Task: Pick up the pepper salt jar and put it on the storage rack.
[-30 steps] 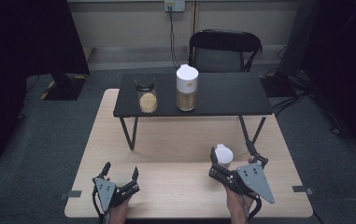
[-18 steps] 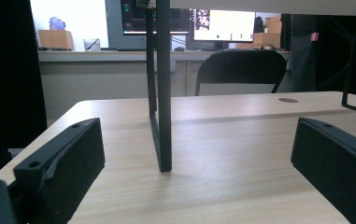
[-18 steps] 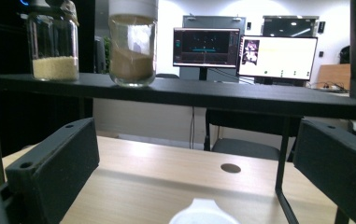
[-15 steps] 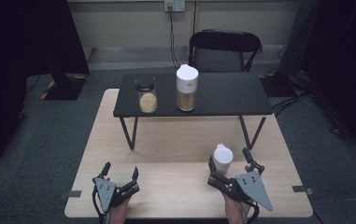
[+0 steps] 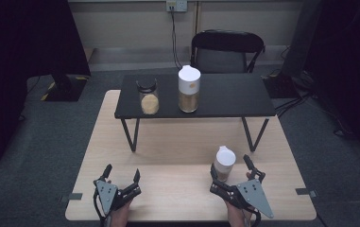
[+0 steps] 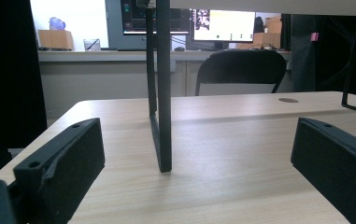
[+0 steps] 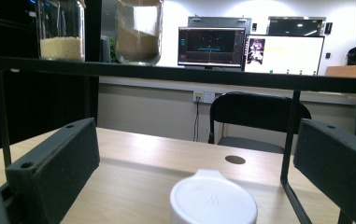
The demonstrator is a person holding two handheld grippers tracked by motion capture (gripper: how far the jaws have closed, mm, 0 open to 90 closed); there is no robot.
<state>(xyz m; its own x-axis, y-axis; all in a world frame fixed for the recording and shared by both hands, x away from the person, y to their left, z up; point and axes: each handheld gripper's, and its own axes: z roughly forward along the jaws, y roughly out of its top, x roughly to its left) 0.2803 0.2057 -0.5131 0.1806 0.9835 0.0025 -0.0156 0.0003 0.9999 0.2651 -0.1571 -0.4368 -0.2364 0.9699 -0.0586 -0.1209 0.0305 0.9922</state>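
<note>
A black folding chair (image 5: 227,52) stands behind the wooden counter (image 5: 177,146), facing it. On the wall beyond, a power socket (image 5: 176,5) feeds a black cable (image 5: 173,33) running down to the grey carpet (image 5: 50,142). Across the room, two lit monitors (image 7: 210,46) sit on a far desk (image 6: 96,56), with a wooden box (image 6: 54,39) at its left end.

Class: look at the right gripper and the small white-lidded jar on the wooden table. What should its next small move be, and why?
Probably close the right gripper on the small jar. Its jaws stand wide open on either side of the jar, whose white lid sits between them in the right gripper view, and nothing is gripped yet.
</note>
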